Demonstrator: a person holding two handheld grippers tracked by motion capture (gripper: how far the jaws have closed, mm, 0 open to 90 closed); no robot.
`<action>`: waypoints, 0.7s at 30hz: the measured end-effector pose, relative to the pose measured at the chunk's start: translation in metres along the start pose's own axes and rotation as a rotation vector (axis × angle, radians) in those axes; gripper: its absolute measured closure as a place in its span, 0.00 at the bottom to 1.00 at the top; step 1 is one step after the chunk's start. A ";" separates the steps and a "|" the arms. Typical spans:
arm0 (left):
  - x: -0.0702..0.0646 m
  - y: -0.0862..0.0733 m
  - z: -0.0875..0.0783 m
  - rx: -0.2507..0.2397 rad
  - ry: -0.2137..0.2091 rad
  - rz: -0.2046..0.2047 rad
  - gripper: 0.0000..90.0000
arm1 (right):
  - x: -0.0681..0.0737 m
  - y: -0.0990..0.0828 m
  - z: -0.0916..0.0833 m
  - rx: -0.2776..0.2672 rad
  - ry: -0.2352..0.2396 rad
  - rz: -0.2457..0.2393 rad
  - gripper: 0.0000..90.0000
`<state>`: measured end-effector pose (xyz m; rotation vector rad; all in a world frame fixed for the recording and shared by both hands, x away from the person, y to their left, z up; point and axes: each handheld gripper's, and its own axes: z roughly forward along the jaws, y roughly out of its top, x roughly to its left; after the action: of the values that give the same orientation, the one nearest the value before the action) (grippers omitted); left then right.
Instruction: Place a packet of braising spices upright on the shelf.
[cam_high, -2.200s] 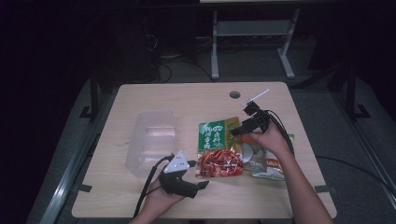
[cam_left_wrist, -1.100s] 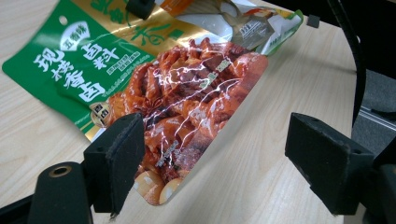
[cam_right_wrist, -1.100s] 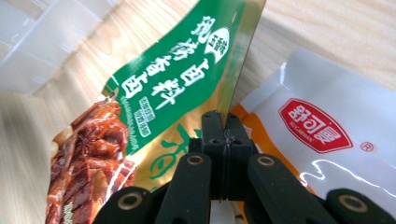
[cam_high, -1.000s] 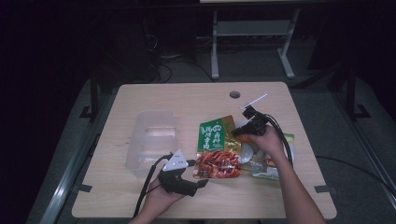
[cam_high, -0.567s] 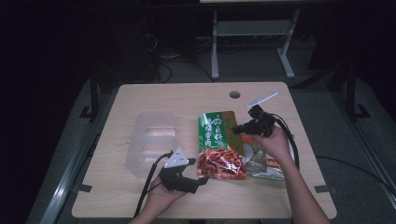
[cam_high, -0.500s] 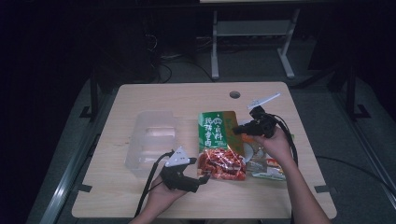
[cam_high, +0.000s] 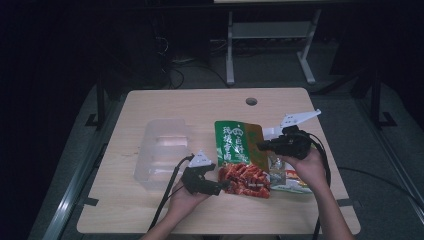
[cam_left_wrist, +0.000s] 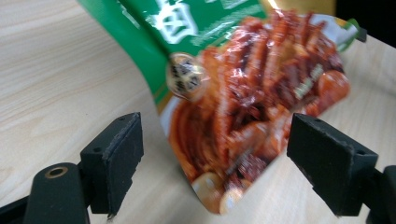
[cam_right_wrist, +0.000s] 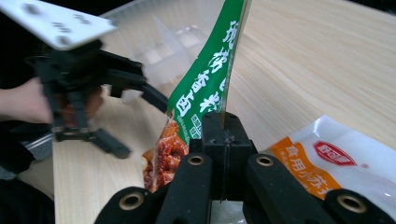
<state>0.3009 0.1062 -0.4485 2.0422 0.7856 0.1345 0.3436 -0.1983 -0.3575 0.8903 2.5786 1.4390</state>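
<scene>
A green and red snack packet (cam_high: 239, 152) is tilted up off the table, its red lower end (cam_left_wrist: 252, 112) hanging just above the wood. My right gripper (cam_high: 261, 146) is shut on the packet's right edge (cam_right_wrist: 219, 84), jaws pressed together around it. My left gripper (cam_high: 226, 185) stands open at the packet's lower left corner. In the left gripper view its two black pads (cam_left_wrist: 116, 156) stand wide apart with the red end between and ahead of them, not touching. The left gripper (cam_right_wrist: 107, 100) is also visible in the right gripper view.
A clear plastic container (cam_high: 165, 150) with dividers sits left of the packet. A white and orange packet (cam_right_wrist: 345, 161) lies flat under the right hand (cam_high: 310, 167). A cable hole (cam_high: 251, 101) is near the table's far edge.
The right gripper has lifted and tilted the green packet off the table. The left gripper has shifted right, toward the packet's red end.
</scene>
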 end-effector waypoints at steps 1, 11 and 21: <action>0.002 0.001 0.002 0.005 -0.002 -0.008 0.22 | 0.001 -0.002 -0.001 -0.015 0.012 -0.003 1.00; 0.007 0.008 0.020 0.048 -0.079 -0.034 0.49 | 0.002 -0.014 -0.006 -0.037 0.033 -0.002 1.00; 0.012 0.011 0.018 0.040 -0.136 -0.048 0.87 | 0.000 -0.018 -0.004 -0.026 0.024 0.005 1.00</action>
<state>0.3222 0.0960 -0.4526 2.0446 0.7564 -0.0471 0.3345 -0.2088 -0.3696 0.8831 2.5696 1.4903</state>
